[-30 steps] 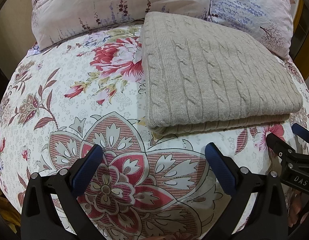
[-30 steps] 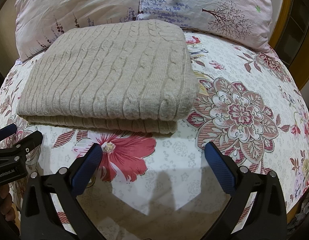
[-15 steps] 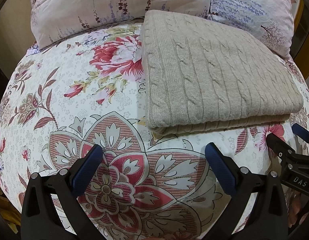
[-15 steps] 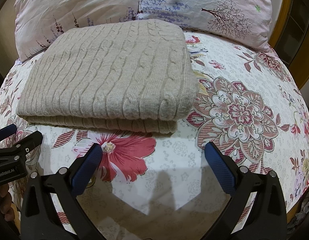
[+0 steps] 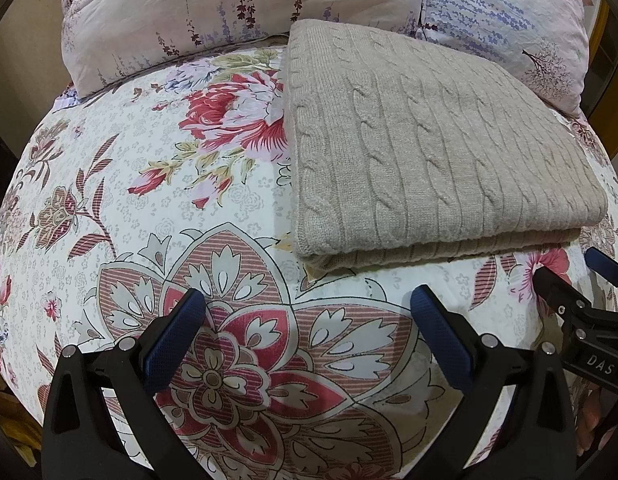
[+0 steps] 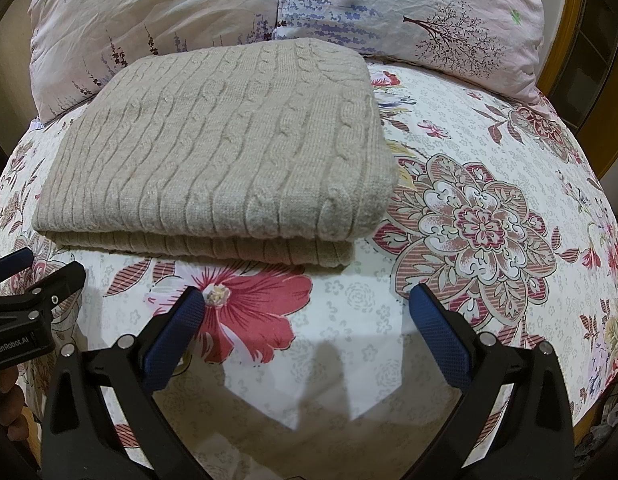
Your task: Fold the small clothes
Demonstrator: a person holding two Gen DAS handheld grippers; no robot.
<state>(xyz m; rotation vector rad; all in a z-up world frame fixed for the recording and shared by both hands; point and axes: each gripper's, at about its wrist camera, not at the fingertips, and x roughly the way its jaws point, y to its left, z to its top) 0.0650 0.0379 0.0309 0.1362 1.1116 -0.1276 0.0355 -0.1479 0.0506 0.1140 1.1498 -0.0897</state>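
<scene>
The beige knit sweater is lying fully folded on the floral bedsheet, while the left gripper and right gripper are hovering wide open, gripping nothing, suggesting little folding is remaining.

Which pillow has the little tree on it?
The right-hand pillow, with purple sprigs and a dark bare tree. The left pillow is plain pink with only thin flower stems.

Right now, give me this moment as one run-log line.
left gripper: open, empty | right gripper: open, empty | beige knit sweater: folded, flat on floral bedsheet, untouched | pillows: behind sweater
</scene>
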